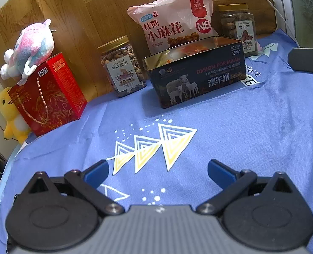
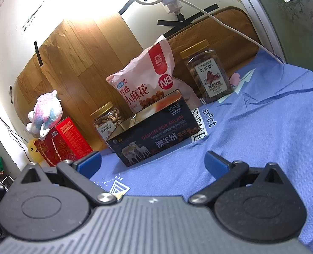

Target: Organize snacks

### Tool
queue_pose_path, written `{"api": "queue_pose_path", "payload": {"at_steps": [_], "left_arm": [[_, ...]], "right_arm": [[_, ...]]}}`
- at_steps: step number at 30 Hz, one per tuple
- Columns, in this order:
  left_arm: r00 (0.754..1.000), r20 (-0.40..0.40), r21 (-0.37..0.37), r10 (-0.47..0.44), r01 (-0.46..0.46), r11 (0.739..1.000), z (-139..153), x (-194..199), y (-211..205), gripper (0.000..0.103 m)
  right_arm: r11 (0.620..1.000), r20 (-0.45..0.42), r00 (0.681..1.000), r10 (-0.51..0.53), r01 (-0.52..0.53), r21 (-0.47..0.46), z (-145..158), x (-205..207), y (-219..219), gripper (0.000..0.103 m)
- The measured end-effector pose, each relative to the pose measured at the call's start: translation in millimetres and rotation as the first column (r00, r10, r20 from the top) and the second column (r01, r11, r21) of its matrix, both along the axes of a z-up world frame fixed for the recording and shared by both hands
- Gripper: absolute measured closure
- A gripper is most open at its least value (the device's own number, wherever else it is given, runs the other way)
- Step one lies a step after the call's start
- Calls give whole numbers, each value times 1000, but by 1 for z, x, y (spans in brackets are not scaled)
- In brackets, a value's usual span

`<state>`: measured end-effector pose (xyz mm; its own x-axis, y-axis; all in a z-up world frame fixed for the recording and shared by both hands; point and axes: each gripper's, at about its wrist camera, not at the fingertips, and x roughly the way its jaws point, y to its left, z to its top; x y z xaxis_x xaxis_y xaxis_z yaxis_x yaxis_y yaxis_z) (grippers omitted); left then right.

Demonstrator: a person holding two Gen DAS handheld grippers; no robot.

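Behind the open tin (image 1: 195,74), leaning on the wood panel, stands the pink snack bag (image 1: 173,21): light, crinkly, slippery, its contents probably brittle; pinch its top seam. Left gripper (image 1: 158,172) and right gripper (image 2: 153,163) both gape, empty.

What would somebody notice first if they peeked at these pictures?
Probably the big pink snack bag standing at the back against the wooden board, right behind the open dark tin with sheep on it in the middle of the blue cloth. Next, the pink and blue plush toy sitting on top of the red gift box at the left. A gold-lidded nut jar stands between the box and the tin.
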<state>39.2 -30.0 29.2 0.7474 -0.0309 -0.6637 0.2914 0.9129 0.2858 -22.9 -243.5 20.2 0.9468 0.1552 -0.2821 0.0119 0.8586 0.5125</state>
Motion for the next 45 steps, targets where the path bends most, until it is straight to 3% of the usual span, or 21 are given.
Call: {"api": "queue_pose_path", "payload": {"at_steps": [45], "left_arm": [[1000, 13, 0, 17, -17, 1000, -1, -4, 2, 0]], "right_arm": [[1000, 2, 1000, -4, 4, 2, -1, -2, 0, 0]]}}
